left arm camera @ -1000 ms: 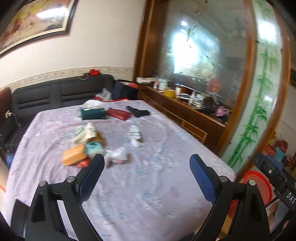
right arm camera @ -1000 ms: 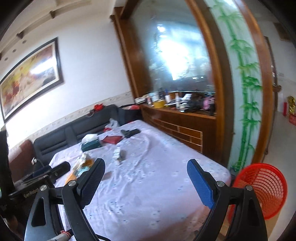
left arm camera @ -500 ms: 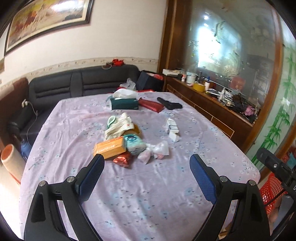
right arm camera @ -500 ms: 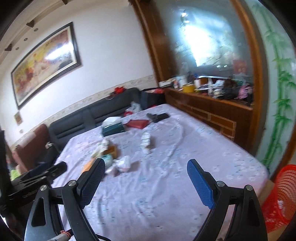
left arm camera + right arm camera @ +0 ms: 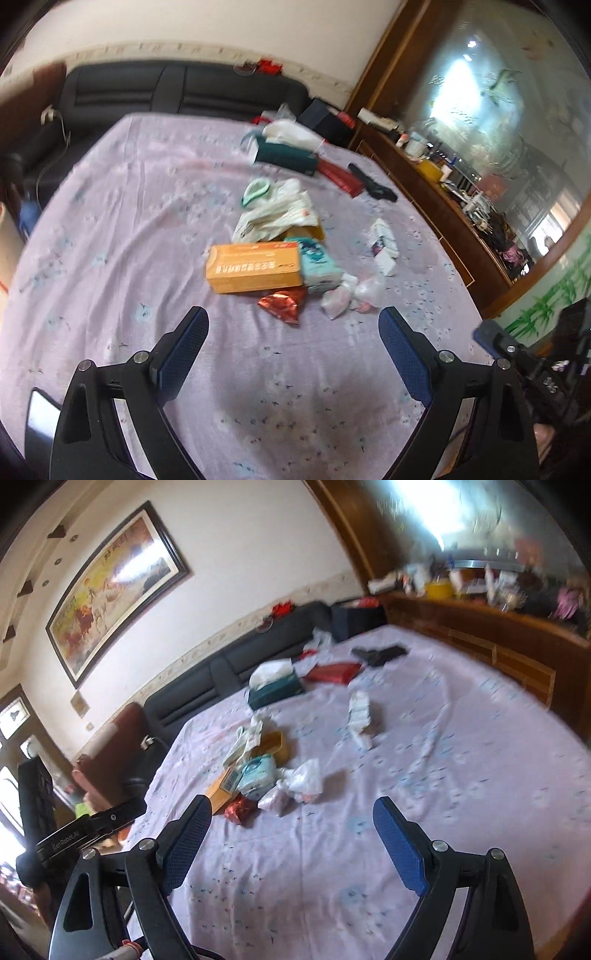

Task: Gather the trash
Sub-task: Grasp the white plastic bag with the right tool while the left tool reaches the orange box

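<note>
A heap of trash lies mid-table on the lilac cloth: an orange carton (image 5: 255,267), a red foil wrapper (image 5: 281,303), a teal tissue pack (image 5: 317,266), crumpled clear plastic (image 5: 351,295) and white paper bags (image 5: 277,218). My left gripper (image 5: 293,343) hovers open just short of the foil wrapper, holding nothing. From the right wrist view the same heap shows: orange carton (image 5: 221,788), foil wrapper (image 5: 240,808), clear plastic (image 5: 301,781). My right gripper (image 5: 291,830) is open and empty, near side of the heap.
Farther back lie a green tissue box (image 5: 286,157), a red case (image 5: 340,177), a black object (image 5: 373,186) and small white packets (image 5: 384,245). A black sofa (image 5: 177,90) runs behind the table. A cluttered wooden sideboard (image 5: 450,206) stands on the right.
Both grippers have swung left and tilted down toward the trash heap, which now sits larger and closer. The red basket has left both views. Both stay open.
</note>
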A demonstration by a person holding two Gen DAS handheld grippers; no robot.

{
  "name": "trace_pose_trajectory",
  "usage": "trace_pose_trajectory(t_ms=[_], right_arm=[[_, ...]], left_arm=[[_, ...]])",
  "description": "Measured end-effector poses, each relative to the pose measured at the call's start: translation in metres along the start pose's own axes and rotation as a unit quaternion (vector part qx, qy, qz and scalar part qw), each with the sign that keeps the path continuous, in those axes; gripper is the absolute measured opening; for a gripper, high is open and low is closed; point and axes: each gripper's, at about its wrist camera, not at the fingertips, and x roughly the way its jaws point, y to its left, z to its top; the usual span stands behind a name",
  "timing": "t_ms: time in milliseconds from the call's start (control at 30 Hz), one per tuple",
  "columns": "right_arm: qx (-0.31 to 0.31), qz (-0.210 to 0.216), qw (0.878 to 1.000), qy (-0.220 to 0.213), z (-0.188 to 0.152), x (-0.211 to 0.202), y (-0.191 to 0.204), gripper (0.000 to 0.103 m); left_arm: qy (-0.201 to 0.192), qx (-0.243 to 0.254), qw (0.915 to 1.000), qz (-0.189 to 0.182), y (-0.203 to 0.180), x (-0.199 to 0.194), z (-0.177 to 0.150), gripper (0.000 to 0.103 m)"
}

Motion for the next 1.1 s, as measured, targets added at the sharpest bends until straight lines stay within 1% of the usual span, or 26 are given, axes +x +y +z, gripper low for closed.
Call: trace_pose_trajectory(t_ms=[100,167,200,333,400,467,500,533,633,667,700,733,767,800,867,933,967,1000,1033,1100], right_arm=[[0.010,0.015,0.999,0.030,0.003,0.033,-0.009,0.085],[0.021,0.025,0.998,0.054,0.006,0.057,-0.016,0.082],[0.028,0.032,0.997,0.064,0.007,0.070,-0.019,0.080],[0.047,0.043,0.994,0.093,0.014,0.107,-0.031,0.075],[0.070,0.047,0.991,0.103,0.018,0.126,-0.040,0.068],[0.088,0.055,0.988,0.111,0.021,0.139,-0.046,0.065],[0.097,0.058,0.987,0.116,0.022,0.148,-0.049,0.065],[0.101,0.062,0.986,0.119,0.023,0.155,-0.049,0.064],[0.111,0.078,0.981,0.136,0.020,0.172,-0.047,0.055],[0.112,0.080,0.980,0.141,0.018,0.175,-0.046,0.049],[0.107,0.081,0.980,0.145,0.016,0.177,-0.044,0.038],[0.103,0.078,0.981,0.145,0.014,0.178,-0.043,0.032],[0.100,0.077,0.981,0.146,0.013,0.178,-0.042,0.024],[0.100,0.084,0.981,0.142,0.011,0.174,-0.041,0.019],[0.098,0.089,0.982,0.134,0.009,0.165,-0.041,0.015],[0.086,0.089,0.985,0.119,0.005,0.149,-0.037,0.012],[0.081,0.090,0.986,0.113,0.003,0.141,-0.036,0.011],[0.074,0.090,0.988,0.106,0.001,0.131,-0.034,0.011],[0.065,0.084,0.990,0.093,-0.001,0.117,-0.032,0.011],[0.057,0.077,0.993,0.073,-0.005,0.096,-0.031,0.011]], left_arm=[[0.027,-0.020,0.9994,0.000,0.013,0.024,0.011,0.092],[0.052,-0.042,0.9977,-0.009,0.021,0.041,0.020,0.092],[0.068,-0.060,0.9958,-0.015,0.027,0.051,0.025,0.092],[0.106,-0.112,0.9875,-0.033,0.040,0.083,0.034,0.092],[0.109,-0.143,0.9827,-0.043,0.046,0.093,0.036,0.092],[0.118,-0.168,0.9780,-0.039,0.053,0.103,0.037,0.092],[0.120,-0.185,0.9742,-0.045,0.058,0.109,0.037,0.092],[0.126,-0.195,0.9719,-0.041,0.061,0.114,0.037,0.092],[0.127,-0.232,0.9634,-0.044,0.071,0.120,0.036,0.092],[0.126,-0.239,0.9619,-0.041,0.074,0.122,0.036,0.092],[0.126,-0.246,0.9604,-0.035,0.077,0.125,0.037,0.092],[0.131,-0.255,0.9576,-0.034,0.080,0.128,0.037,0.092],[0.136,-0.265,0.9537,-0.041,0.082,0.132,0.036,0.092],[0.141,-0.275,0.9495,-0.051,0.083,0.137,0.035,0.092],[0.128,-0.278,0.9510,-0.042,0.082,0.135,0.037,0.093],[0.114,-0.262,0.9580,-0.022,0.078,0.133,0.042,0.093],[0.108,-0.257,0.9600,-0.018,0.076,0.133,0.044,0.093],[0.109,-0.261,0.9588,-0.019,0.076,0.136,0.046,0.093],[0.119,-0.267,0.9561,-0.023,0.075,0.142,0.049,0.093],[0.129,-0.266,0.9551,-0.020,0.074,0.151,0.052,0.093]])
